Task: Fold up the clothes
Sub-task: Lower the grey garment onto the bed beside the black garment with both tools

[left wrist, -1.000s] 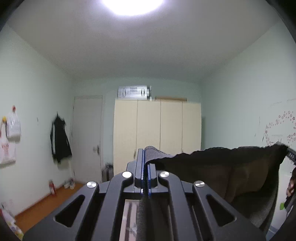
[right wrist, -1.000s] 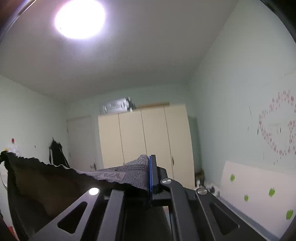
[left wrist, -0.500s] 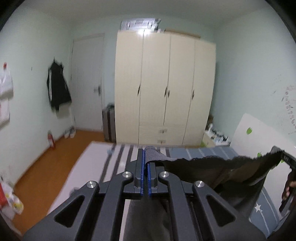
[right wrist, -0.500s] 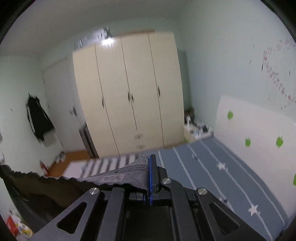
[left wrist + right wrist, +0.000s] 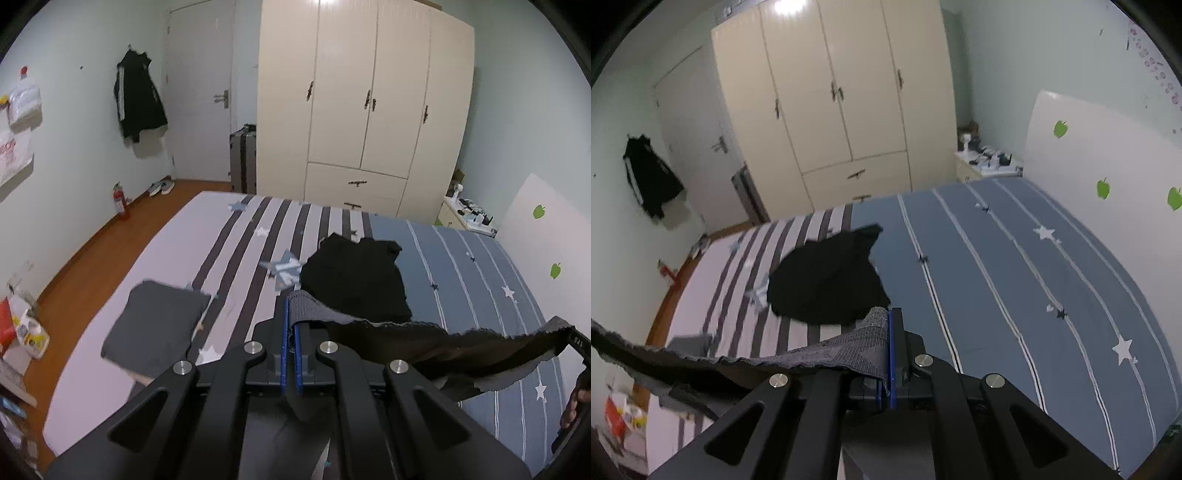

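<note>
A bedroom seen from two cameras, each looking down along a gripper toward a bed [image 5: 480, 280] with a striped cover, pale with dark stripes on the left half and blue with white lines and stars on the right.

Far left in the left wrist view, a red fire extinguisher [image 5: 120, 201] stands on the wooden floor by the wall, and a black jacket [image 5: 138, 99] hangs on the wall above. On the left part of the bed lies a folded grey garment [image 5: 155, 328], flat and roughly square. Near the middle of the bed lies a black garment [image 5: 354, 280], spread loosely and unfolded, well apart from the grey one. Behind the bed stands a cream wardrobe [image 5: 365, 99] with its doors and drawers closed, so its contents cannot be seen; a grey suitcase [image 5: 243, 155], also closed, stands beside it.

The left gripper [image 5: 291, 328] is pressed together, pinching one end of a dark garment with a grey ribbed waistband [image 5: 424, 339]. The cloth stretches to the right, held up above the bed, to the right gripper [image 5: 888, 339], which is likewise pressed together on the other end of the waistband. At the right edge of the left view, a hand [image 5: 576, 402] is partly visible.

To the right, a white headboard [image 5: 1108, 147] with green apple stickers meets the bed.
</note>
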The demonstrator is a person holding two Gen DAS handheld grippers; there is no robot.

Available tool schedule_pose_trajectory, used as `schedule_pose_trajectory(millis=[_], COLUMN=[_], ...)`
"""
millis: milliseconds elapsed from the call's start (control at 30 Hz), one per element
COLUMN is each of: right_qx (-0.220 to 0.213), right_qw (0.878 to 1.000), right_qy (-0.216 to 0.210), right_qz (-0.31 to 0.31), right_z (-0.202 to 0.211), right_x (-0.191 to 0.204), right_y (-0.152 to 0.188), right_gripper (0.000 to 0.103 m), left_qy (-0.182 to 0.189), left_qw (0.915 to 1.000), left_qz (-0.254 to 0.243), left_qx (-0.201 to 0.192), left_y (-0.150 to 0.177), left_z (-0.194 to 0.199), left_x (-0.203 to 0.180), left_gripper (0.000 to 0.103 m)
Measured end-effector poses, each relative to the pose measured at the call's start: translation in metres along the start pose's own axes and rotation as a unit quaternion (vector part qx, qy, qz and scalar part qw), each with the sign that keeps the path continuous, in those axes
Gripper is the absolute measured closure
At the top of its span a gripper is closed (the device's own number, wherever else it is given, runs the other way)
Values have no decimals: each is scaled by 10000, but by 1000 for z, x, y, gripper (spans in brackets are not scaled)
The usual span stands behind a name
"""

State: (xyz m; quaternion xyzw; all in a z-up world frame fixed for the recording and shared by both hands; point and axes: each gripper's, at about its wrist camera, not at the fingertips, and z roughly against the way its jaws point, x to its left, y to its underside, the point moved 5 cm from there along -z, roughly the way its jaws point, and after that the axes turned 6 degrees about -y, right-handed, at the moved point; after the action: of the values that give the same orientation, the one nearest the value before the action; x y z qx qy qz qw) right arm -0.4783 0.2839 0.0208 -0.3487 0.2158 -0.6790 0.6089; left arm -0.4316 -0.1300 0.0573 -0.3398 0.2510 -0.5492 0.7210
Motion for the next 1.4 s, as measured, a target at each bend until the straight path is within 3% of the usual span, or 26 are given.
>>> schedule_pose_trajectory(millis=[167, 400, 600, 733, 800, 833, 867, 900, 933, 967, 1033, 1167, 1267, 1300, 1400], right_qx=[124, 211, 227, 251, 429, 604, 784, 1051, 1302, 1348, 1340, 1263, 1531, 1637, 1865], right_qw=[9997, 9990, 9991, 9994, 9990, 9981, 9966, 9936, 9900, 9892, 9895, 9909, 9871, 9854, 9809], right_qy=[-144, -208, -95, -11, 73, 152, 237, 391, 536, 558, 529, 384, 317, 299, 312], right_qz=[168, 343, 359, 247, 97, 14, -64, -96, -128, -158, -126, 247, 335, 351, 467], right_z=[-1, -26, -78, -138, -192, -213, -234, -256, -277, -286, -293, -286, -289, -291, -301], right_x=[-9, -8, -1, 4, 4, 3, 2, -1, -3, -4, -4, -7, -14, -16, -21], right_y=[22, 29, 18, -11, -34, -40, -46, -46, -45, -39, -25, 19, 63, 78, 117], right_gripper=[101, 101, 101, 101, 100, 97, 87, 78, 61, 57, 57, 44, 44, 44, 44], left_qy=[-128, -163, -4, 71, 93, 115, 100, 77, 182, 312, 535, 737, 653, 609, 500], left_qw=[9999, 9996, 9999, 9997, 9993, 9987, 9969, 9942, 9929, 9916, 9895, 9861, 9850, 9866, 9904], left_qz=[101, 195, -84, -146, -112, -64, -3, 61, 142, 227, 256, 148, 64, 21, 75], left_qx=[25, 128, 142, 165, 332, 502, 775, 1068, 1169, 1232, 1319, 1480, 1596, 1515, 1286], left_y=[20, 26, 9, -30, -48, -52, -50, -46, -38, -28, -2, 56, 77, 75, 59], left_z=[5, -30, -106, -177, -224, -249, -270, -290, -298, -303, -310, -320, -338, -341, -352], left_x=[1, 2, -7, -25, -38, -43, -47, -50, -51, -53, -56, -53, -48, -48, -45], left_gripper=[102, 101, 101, 101, 101, 97, 92, 76, 67, 65, 49, 38, 40, 46, 46])
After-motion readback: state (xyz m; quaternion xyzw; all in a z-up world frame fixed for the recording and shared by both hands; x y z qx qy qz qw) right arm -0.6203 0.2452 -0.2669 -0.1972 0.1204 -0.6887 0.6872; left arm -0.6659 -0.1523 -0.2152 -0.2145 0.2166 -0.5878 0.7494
